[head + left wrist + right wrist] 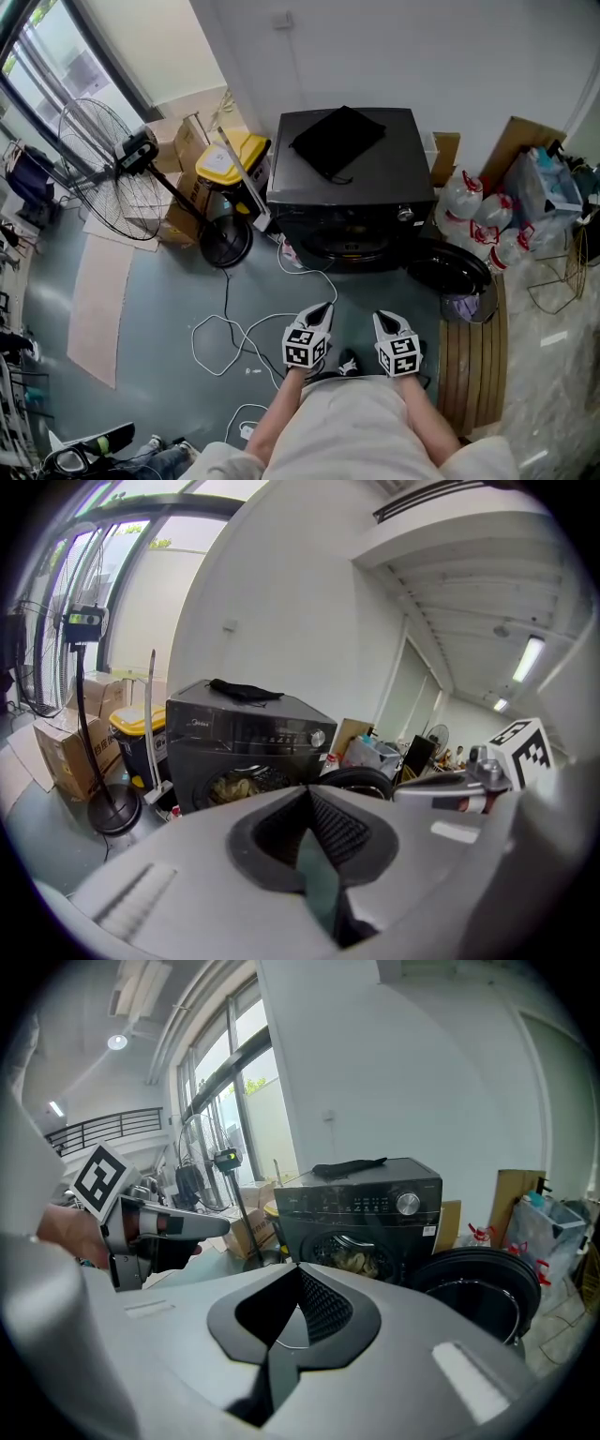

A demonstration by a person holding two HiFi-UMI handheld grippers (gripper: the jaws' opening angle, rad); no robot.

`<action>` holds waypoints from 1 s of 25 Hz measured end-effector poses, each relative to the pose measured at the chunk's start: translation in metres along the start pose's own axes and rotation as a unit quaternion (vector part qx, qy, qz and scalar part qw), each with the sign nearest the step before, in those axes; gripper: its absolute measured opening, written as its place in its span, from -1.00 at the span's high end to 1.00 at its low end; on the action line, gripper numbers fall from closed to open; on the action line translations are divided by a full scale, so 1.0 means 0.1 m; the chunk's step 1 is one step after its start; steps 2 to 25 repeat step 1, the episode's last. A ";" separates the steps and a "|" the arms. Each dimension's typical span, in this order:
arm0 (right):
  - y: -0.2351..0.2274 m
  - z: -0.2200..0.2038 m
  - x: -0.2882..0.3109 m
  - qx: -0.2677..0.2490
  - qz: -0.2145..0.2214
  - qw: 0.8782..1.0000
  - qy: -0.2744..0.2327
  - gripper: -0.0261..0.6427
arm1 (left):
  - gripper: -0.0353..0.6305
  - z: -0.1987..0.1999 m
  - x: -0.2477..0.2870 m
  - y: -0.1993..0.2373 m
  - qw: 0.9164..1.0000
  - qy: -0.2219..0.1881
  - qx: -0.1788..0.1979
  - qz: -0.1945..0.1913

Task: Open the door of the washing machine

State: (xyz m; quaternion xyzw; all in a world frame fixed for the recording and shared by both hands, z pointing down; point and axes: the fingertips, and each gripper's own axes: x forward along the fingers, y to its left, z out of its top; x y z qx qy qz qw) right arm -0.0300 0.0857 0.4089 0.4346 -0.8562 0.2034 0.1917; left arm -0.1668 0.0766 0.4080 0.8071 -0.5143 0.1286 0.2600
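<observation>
Grey floor (159, 281) stretches from you to the washer (347, 178) at the far side; its door (450, 267) hangs swung open to the right. Your left hand-held gripper (322, 311) and right hand-held gripper (382, 321) are closed on nothing, well short of it. The right one is nearer the door.

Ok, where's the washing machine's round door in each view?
Head view: door right of centre, swung open beside the drum opening.
Left gripper view: door mid-frame, right of the drum opening.
Right gripper view: door lower right.
Shared landmark: the black cloth atop the washing machine.
</observation>
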 end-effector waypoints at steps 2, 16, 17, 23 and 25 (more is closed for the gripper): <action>0.00 0.00 0.00 0.000 0.000 1.000 0.000 0.92 | 0.72 -0.01 0.00 0.01 1.000 0.000 -0.001 0.001; 0.00 0.00 0.00 0.000 0.000 1.000 0.000 0.92 | 0.72 -0.01 0.00 0.01 1.000 0.000 -0.001 0.001; 0.00 0.00 0.00 0.000 0.000 1.000 0.000 0.92 | 0.72 -0.01 0.00 0.01 1.000 0.000 -0.001 0.001; 0.00 0.00 0.00 0.000 0.000 1.000 0.000 0.92 | 0.72 -0.01 0.00 0.01 1.000 0.000 -0.001 0.001; 0.00 0.00 0.00 0.000 0.000 1.000 0.000 0.92 | 0.72 -0.01 0.00 0.01 1.000 0.000 -0.001 0.001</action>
